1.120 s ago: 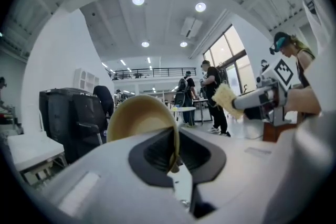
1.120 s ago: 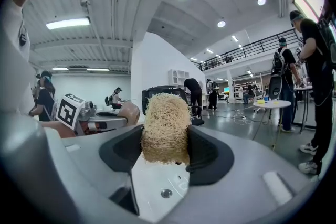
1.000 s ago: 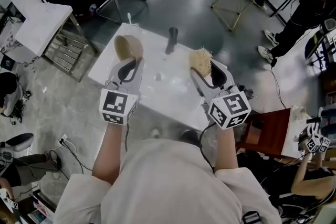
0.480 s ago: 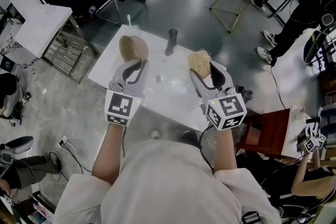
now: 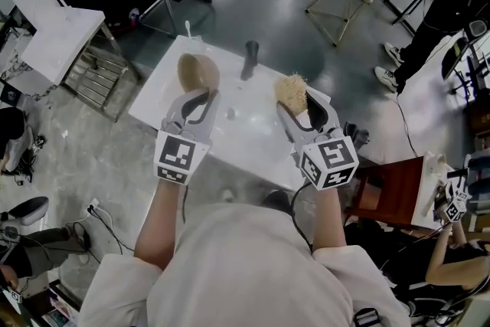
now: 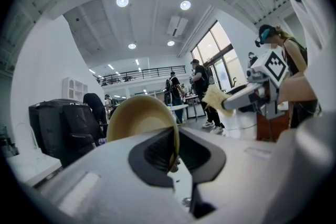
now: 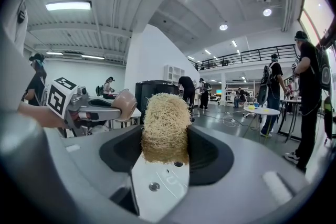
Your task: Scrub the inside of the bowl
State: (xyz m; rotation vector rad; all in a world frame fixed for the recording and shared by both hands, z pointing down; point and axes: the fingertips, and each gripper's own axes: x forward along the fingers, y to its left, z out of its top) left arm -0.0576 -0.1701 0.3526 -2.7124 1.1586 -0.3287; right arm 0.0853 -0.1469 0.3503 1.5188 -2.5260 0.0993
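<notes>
Clamping the tan bowl (image 5: 197, 73) by its rim in the left gripper (image 5: 196, 97), above the white table (image 5: 253, 140) near its left edge. Squeezing a fibrous scrubber (image 5: 292, 90) in the right gripper (image 5: 305, 109), across bare tabletop from the bowl.

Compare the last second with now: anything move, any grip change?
The left gripper and its bowl edged slightly right in the head view, toward the scrubber. Nothing was grabbed or released. The left gripper stays clamped on the bowl's rim and the right gripper on the scrubber, both above the white table.
</notes>
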